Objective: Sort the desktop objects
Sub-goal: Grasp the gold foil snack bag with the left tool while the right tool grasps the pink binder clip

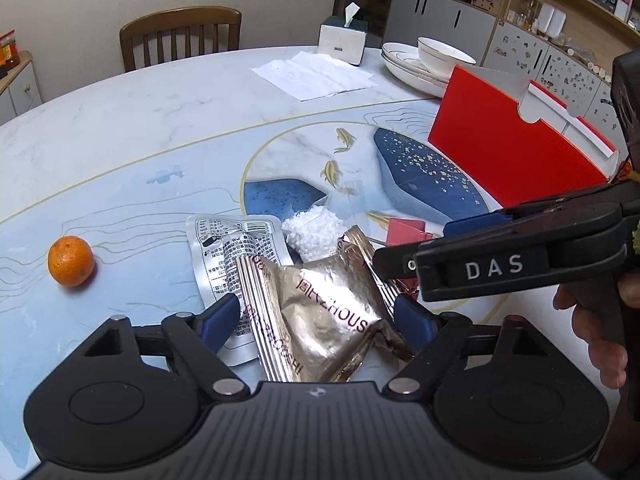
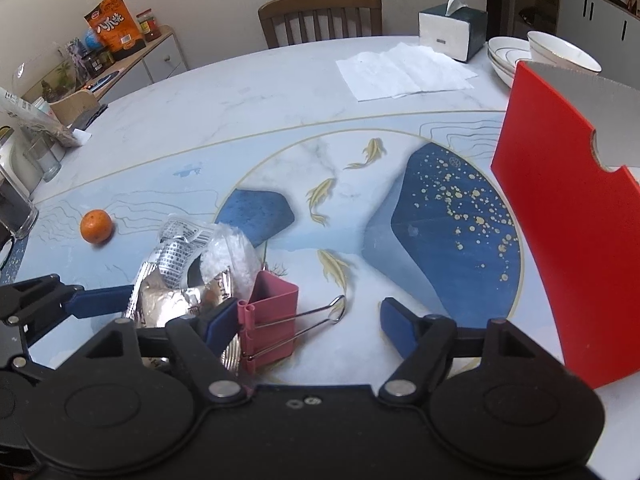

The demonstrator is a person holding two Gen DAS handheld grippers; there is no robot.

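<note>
Left gripper [image 1: 316, 316]: jaws spread wide, blue pads on either side of a gold foil packet [image 1: 328, 316]; whether the pads touch the packet cannot be told. The packet lies on a small pile with a silver printed pouch [image 1: 224, 240] beneath it and a clear bag of white granules [image 1: 312, 232] behind.

Right gripper [image 2: 304, 324]: jaws open, straddling a pink binder clip [image 2: 272, 316] that lies on the table [image 2: 240, 92]. The left pad sits just beside the clip body; the right pad stands apart from it. The clip's wire handles point toward the right pad.

An orange [image 1: 70, 261] rests alone to the left of the pile. A red box [image 2: 568, 216] stands upright at the right. Beyond lie paper sheets [image 2: 404, 70], a tissue box [image 2: 448, 32] and stacked dishes [image 1: 428, 64].
</note>
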